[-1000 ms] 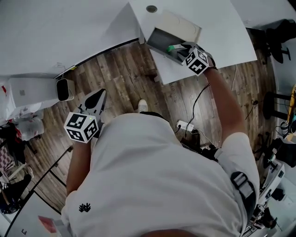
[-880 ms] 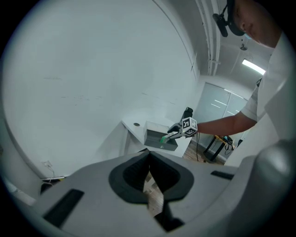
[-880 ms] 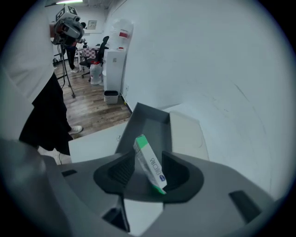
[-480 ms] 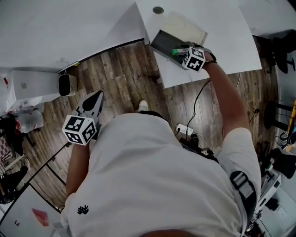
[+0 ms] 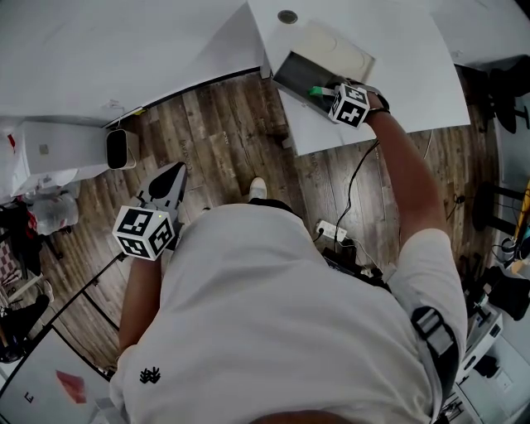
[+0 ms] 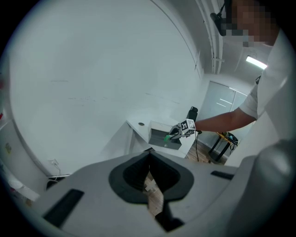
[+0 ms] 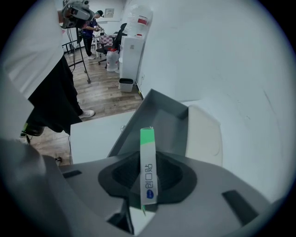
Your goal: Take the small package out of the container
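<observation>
My right gripper [image 5: 324, 91] is over the front rim of the open grey container [image 5: 291, 73] on the white table [image 5: 406, 66]. The small package [image 7: 147, 171], a thin white strip with a green end, stands edge-on between its jaws. The jaws are closing and the pads press on it. In the head view only the package's green tip [image 5: 316, 91] shows. Seen from the right gripper view, the container [image 7: 163, 115] lies just beyond the package and looks bare inside. My left gripper [image 5: 172, 176] hangs low over the wood floor, far from the table, shut with nothing in it.
The container's cream lid [image 5: 338, 50] lies back behind it. A round hole [image 5: 287, 16] sits in the table's far end. A white bin [image 5: 121, 147] stands by the wall on the left. A power strip [image 5: 333, 225] and its cable lie on the floor near the person's feet.
The right gripper has stayed at the container's front rim with the green-tipped package, shifting only slightly. The left gripper has not moved.
</observation>
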Motion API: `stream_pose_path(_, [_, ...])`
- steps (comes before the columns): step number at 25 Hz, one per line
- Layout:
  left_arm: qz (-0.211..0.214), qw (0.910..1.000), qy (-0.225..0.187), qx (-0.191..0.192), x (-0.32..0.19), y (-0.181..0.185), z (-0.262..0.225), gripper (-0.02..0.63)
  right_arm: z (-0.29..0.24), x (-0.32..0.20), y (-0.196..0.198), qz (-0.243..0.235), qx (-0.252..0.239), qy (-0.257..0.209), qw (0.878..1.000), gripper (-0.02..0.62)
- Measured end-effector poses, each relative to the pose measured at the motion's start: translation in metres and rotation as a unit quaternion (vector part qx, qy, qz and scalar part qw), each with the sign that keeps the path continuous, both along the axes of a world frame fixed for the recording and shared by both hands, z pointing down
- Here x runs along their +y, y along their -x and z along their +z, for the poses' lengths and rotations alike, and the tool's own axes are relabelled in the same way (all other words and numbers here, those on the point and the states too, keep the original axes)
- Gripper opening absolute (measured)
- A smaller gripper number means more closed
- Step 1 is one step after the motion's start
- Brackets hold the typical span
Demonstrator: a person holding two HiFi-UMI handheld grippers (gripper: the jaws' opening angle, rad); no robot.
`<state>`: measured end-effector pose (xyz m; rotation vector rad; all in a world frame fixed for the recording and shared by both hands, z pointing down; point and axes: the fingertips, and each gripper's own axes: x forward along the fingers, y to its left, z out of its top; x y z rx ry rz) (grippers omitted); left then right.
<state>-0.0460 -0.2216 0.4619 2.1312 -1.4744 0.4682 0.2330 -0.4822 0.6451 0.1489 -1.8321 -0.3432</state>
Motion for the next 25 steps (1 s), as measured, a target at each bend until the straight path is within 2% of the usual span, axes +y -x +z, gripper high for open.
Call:
stream_pose_path(4, [0.005, 1.0, -0.002, 0.001, 0.005, 0.003, 0.0, 0.008, -0.011, 0.001, 0.002, 0.019, -0.012, -0.009, 1.0, 0.098])
stream_pose_path(12, [0.019, 0.9997, -0.012, 0.007, 0.02, 0.012, -0.001, 0.008, -0.051, 0.004, 0.008, 0.088, -0.066, -0.024, 0.994, 0.095])
stream_pose_path(19, [0.041, 0.9989, -0.015, 0.016, 0.04, 0.027, -0.001, 0.008, -0.091, 0.027, 0.017, 0.151, -0.104, -0.047, 0.982, 0.095])
stream_pose_path(25, [0.058, 0.9973, -0.028, 0.035, 0.056, 0.047, -0.007, 0.008, -0.119, 0.07, 0.033, 0.2, -0.138, -0.053, 0.969, 0.095])
